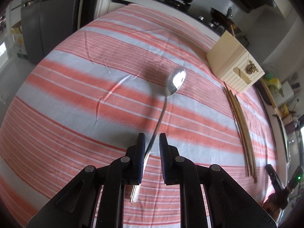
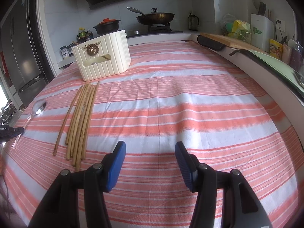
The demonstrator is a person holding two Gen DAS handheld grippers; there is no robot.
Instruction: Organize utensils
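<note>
My left gripper point(image 1: 152, 138) is shut on the handle of a metal spoon point(image 1: 175, 81), held above the striped cloth with its bowl pointing forward. The spoon also shows at the left edge of the right wrist view point(image 2: 39, 105), with the left gripper's tip point(image 2: 16, 130) beside it. Several wooden chopsticks point(image 2: 81, 121) lie side by side on the cloth in front of a cream ribbed utensil holder point(image 2: 106, 57); both show in the left wrist view too, chopsticks point(image 1: 241, 129) and holder point(image 1: 231, 64). My right gripper point(image 2: 150, 148) is open and empty, right of the chopsticks.
The table wears a pink and white striped cloth point(image 2: 190, 114). Behind it are a stove with a black pot point(image 2: 107, 25) and a pan point(image 2: 154, 17), a fridge point(image 1: 49, 19) on the left, and a cutting board point(image 2: 228, 39) with clutter on the right counter.
</note>
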